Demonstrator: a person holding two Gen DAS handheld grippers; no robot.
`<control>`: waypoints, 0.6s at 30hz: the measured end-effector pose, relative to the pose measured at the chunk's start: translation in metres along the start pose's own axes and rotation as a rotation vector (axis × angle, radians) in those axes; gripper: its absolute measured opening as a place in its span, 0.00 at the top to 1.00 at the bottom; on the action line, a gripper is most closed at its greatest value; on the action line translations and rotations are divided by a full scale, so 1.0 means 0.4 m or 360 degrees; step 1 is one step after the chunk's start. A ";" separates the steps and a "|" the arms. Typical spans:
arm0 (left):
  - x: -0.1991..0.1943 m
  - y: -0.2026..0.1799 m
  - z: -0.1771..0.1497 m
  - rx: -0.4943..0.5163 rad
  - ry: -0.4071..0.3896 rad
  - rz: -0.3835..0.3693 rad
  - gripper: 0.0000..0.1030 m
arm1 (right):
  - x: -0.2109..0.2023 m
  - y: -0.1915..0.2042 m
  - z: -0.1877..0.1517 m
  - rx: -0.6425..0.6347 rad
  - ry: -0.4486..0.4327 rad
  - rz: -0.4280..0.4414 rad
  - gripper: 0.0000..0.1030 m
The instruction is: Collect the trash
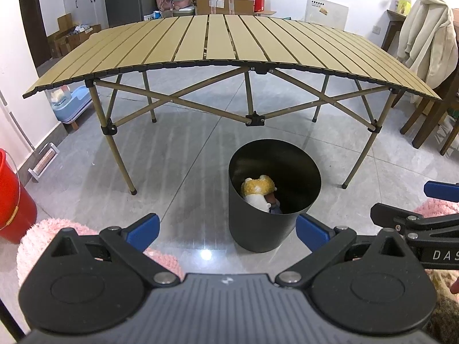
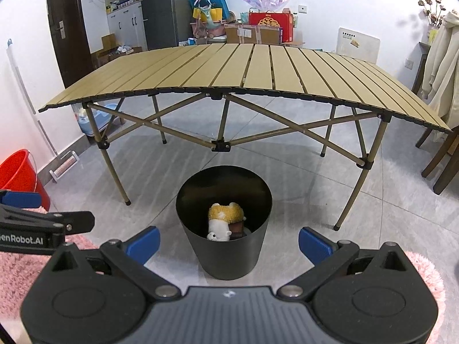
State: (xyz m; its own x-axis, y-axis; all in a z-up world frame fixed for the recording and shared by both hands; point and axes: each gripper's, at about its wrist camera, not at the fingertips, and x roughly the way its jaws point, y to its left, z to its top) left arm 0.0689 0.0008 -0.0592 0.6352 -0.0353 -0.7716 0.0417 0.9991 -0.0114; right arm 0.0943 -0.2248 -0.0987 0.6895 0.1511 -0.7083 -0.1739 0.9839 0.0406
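Note:
A black round bin (image 1: 259,229) (image 2: 226,261) stands on the grey tiled floor in front of the folding table. Inside it lies a yellow and white plush toy (image 1: 256,189) (image 2: 225,218) with some darker items beside it. My left gripper (image 1: 228,230) is open, held low just short of the bin, its blue pads (image 1: 143,229) spread wide with nothing between them. My right gripper (image 2: 229,242) is open too, its blue pads (image 2: 314,243) either side of the bin's near wall. Each gripper shows at the edge of the other's view.
A slatted tan folding table (image 1: 218,40) (image 2: 243,68) on crossed legs stands behind the bin. A red bucket (image 1: 13,197) (image 2: 20,172) sits at the left. Pink fluffy slippers (image 1: 57,235) (image 2: 17,269) lie near the grippers. Wooden chairs (image 1: 430,114) and boxes (image 1: 223,3) line the walls.

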 end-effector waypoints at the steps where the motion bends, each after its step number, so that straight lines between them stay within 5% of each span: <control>1: -0.001 0.000 0.000 0.0000 -0.0001 0.0000 0.00 | -0.001 0.000 0.000 0.0000 -0.0002 0.0000 0.00; 18: -0.016 -0.001 0.000 0.0015 -0.0055 -0.0007 0.00 | -0.006 0.004 0.002 -0.0007 -0.0014 -0.0002 0.00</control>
State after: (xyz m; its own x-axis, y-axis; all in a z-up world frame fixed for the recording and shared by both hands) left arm 0.0649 0.0006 -0.0543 0.6612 -0.0405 -0.7491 0.0514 0.9986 -0.0086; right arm 0.0927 -0.2235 -0.0964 0.6960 0.1505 -0.7021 -0.1761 0.9837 0.0364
